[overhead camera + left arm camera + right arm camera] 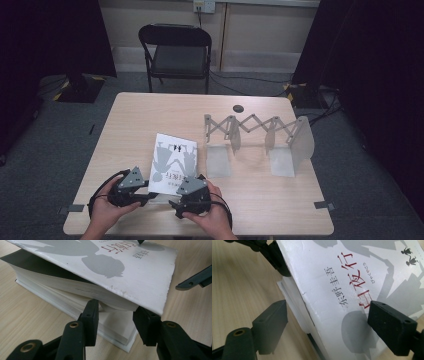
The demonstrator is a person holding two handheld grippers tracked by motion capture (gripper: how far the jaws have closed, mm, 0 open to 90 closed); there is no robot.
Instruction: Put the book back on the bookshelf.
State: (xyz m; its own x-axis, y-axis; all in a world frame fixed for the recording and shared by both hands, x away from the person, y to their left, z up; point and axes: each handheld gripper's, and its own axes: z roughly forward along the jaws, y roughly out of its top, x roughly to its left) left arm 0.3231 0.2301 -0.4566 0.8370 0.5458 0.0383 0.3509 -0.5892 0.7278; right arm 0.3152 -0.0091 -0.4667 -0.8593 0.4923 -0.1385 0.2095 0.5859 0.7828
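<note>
Left gripper, near the tabletop's front edge, has its jaws closed on the book's cover and upper pages, apparently to lift them. Right gripper straddles the cover, jaws wide, pressing nothing. Rack stands toward the right edge.

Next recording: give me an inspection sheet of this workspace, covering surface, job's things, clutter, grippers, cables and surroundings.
Surface: light wooden table, with a round dark grommet near its far edge.
Job's things: white book at the near edge, its front cover and upper pages lifted at one corner; expanding metal book rack to its right, holding no books.
Clutter: nothing seen.
Grippers: left hand-held gripper has its jaws around the lifted corner, one between the pages; right hand-held gripper is open, straddling the cover's edge.
Cables: black cables run across the floor beyond the table.
Surroundings: black folding chair, grey carpet, dark curtains on both sides.
</note>
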